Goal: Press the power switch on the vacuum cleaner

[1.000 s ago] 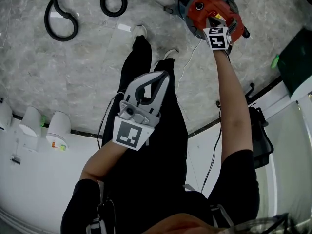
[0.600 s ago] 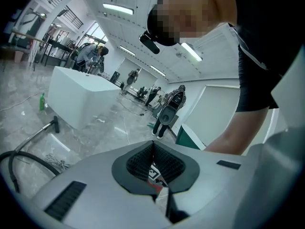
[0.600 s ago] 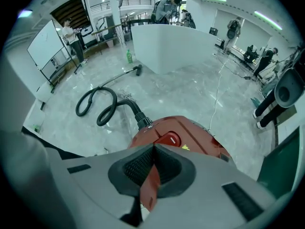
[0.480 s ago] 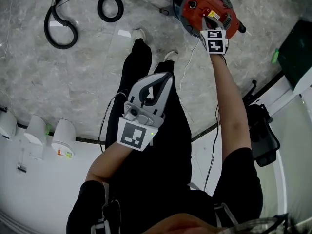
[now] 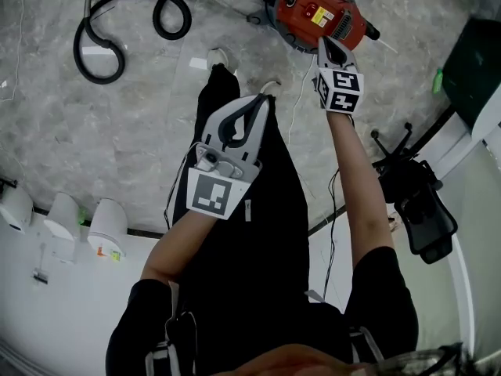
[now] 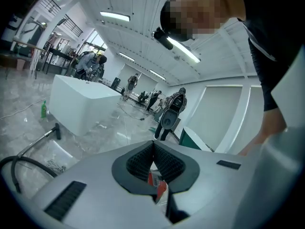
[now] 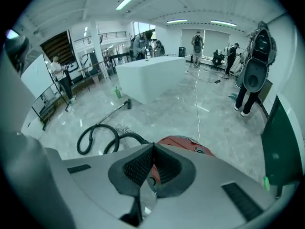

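A black hose (image 5: 100, 41) is lying coiled on the grey stone floor (image 5: 94, 139) at the far left. The left hand-held gripper (image 5: 261, 103) is hanging idle in front of the person's dark trousers. Its jaws are pressed together on nothing and its arm is bent at the elbow, well apart from the job.

Further right, the red vacuum cleaner (image 5: 317, 12) is sitting on the floor just beyond the person's shoes, with the hose running off its left side. It looks like a rigid, hard-shelled canister, fairly heavy, yet likely to roll on so smooth a floor. It calls for no grasp at all, only a firm push straight down. A small round button (image 5: 291, 1) on its top looks the likeliest switch, though that is a guess.

At the right, the right hand-held gripper (image 5: 325, 44) is pointing at the canister's near edge on an almost fully outstretched arm. Its jaws are closed tip to tip and carrying nothing. Whether the tips are touching the shell cannot be told.
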The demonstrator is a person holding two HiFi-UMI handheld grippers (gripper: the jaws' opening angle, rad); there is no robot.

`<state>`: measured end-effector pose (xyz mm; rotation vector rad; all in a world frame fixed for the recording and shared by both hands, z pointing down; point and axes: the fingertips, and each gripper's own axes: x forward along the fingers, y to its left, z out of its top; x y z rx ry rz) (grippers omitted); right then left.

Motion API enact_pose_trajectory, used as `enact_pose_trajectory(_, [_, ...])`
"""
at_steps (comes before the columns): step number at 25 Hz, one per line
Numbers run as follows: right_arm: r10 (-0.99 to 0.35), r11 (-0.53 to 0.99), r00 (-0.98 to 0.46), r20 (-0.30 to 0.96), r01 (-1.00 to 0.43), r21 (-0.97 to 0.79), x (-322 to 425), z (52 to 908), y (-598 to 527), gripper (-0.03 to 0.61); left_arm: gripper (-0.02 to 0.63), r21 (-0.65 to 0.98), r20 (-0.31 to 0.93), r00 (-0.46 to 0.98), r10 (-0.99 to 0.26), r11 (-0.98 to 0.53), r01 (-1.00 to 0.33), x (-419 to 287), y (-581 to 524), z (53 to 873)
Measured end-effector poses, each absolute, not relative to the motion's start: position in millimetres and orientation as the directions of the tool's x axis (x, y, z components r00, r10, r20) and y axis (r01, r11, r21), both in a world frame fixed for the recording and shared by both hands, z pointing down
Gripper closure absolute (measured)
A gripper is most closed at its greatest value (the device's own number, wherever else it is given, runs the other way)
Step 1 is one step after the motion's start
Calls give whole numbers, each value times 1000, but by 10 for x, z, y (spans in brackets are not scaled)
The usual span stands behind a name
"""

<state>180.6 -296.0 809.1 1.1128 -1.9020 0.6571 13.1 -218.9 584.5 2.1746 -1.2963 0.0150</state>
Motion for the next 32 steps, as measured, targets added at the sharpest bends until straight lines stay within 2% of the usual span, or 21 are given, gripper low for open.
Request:
enact_pose_trajectory(9, [-639, 384, -370, 674, -913, -138, 1577, 6473, -2461, 563, 595, 474, 266, 572, -776, -412, -778, 526, -1990, 5306])
enact_pose_trajectory(19, [-783, 307, -327, 529, -943, -128, 2137, 5218, -1808, 563, 595, 390, 225, 587, -778, -480, -786, 908, -1830, 4621])
enact_pose_trajectory(23, [-811, 321, -388, 439, -921, -221, 2156, 4708, -1514, 563, 595, 371, 201, 602, -773, -509, -777, 1194, -1591, 4322])
enact_pose_trajectory(32, [-877, 363, -410, 251, -907, -212, 2393, 3583, -1149, 563, 595, 344, 59, 642, -764, -588, -732, 1678, -1307, 3451])
